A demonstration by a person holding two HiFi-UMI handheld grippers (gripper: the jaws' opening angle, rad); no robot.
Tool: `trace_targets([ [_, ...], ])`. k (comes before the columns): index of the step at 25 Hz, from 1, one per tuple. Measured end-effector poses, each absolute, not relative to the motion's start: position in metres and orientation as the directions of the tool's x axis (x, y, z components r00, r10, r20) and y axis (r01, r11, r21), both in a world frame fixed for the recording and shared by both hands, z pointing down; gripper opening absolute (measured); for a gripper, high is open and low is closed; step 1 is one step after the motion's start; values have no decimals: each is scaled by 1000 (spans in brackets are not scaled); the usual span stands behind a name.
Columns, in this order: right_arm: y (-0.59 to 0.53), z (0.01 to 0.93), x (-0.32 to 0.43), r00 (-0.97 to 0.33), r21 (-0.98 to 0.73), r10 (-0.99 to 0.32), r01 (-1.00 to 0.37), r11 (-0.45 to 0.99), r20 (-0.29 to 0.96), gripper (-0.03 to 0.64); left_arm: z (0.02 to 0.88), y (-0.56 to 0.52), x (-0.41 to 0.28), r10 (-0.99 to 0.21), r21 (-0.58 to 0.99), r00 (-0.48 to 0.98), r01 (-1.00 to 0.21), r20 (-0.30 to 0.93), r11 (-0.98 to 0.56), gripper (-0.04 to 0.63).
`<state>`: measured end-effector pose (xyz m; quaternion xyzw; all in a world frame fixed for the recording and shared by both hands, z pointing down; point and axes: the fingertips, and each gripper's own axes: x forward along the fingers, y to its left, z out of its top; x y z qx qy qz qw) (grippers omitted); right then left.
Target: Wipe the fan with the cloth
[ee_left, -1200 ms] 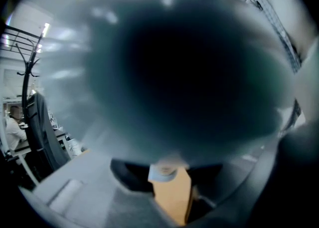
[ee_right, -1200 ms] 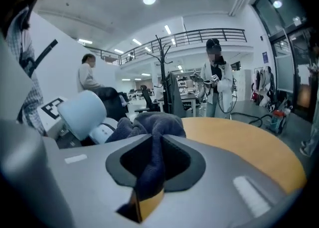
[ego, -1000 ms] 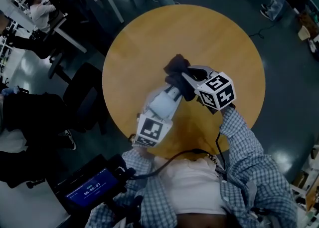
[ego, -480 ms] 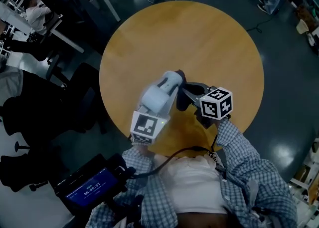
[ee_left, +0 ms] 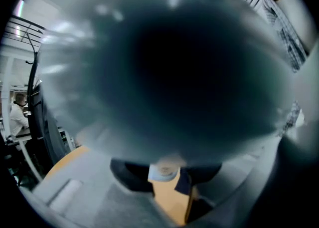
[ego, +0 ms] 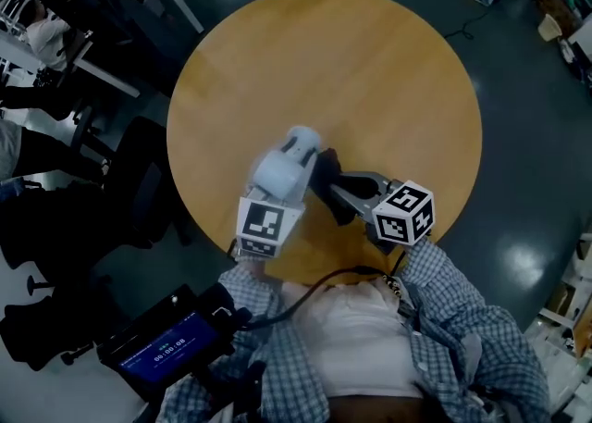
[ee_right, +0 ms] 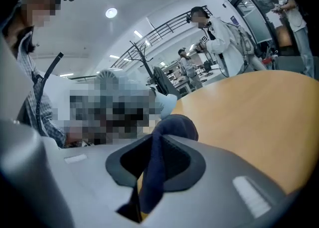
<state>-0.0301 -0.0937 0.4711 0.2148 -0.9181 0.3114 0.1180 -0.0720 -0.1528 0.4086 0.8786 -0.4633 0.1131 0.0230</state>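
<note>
In the head view a white fan (ego: 287, 160) hangs over the near part of the round wooden table (ego: 370, 69), with my left gripper (ego: 275, 192) shut on its lower end. The fan's dark blurred body (ee_left: 169, 72) fills most of the left gripper view, and a pale part of it sits between the pads (ee_left: 130, 179). My right gripper (ego: 338, 192) comes in from the right, shut on a dark navy cloth (ego: 322, 176) that lies against the fan's right side. The right gripper view shows the cloth (ee_right: 172, 127) pinched between the jaws, with a pale piece of fan (ee_right: 167, 103) just beyond.
A dark office chair (ego: 148, 180) stands left of the table, with desks and seated people further left. A black device with a lit screen (ego: 171, 342) hangs at my waist, its cable running up. People (ee_right: 219, 37) stand beyond the table's far side.
Both grippers and the fan have shifted left and nearer to me. The cloth, earlier over the fan's far end, now lies along its right side, the right gripper having drawn back and rolled.
</note>
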Motion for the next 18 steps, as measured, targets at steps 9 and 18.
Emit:
trace_targets([
  [9, -142, 509, 45, -703, -509, -559, -708, 490, 440, 61, 484, -164, -69, -732, -27, 559, -788, 389, -615, 144],
  [18, -189, 541, 39, -658, -425, -559, -753, 503, 504, 61, 553, -179, -60, -619, 34, 567, -751, 543, -659, 144],
])
